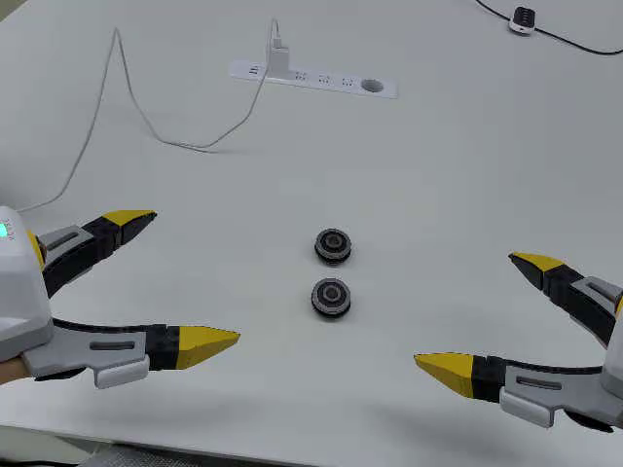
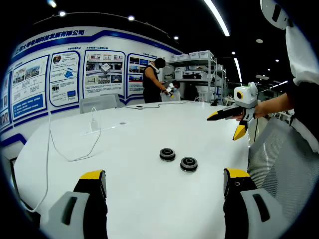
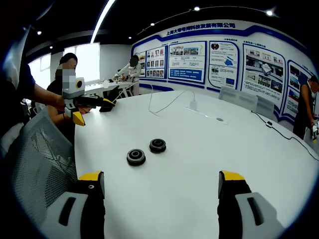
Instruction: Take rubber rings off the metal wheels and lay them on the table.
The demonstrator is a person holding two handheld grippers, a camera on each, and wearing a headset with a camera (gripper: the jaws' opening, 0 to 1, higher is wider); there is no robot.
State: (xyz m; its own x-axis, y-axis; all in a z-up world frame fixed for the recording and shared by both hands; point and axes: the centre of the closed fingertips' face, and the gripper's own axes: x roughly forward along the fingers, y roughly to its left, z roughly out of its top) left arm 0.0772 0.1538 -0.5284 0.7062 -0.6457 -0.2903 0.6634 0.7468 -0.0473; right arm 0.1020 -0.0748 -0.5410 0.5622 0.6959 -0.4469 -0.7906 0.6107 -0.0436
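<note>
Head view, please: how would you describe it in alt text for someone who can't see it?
Two small metal wheels with black rubber rings lie close together on a white table, flanked by the left gripper and right gripper, jaws open, touching nothing. A white power strip lies beyond.

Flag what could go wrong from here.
1. The far wheel and the near wheel lie loose and close together on the smooth table; grabbing one may shove the other.
2. The left tool and right tool are wide open; closing on such small wheels, they might clamp metal instead of the rubber ring.
</note>
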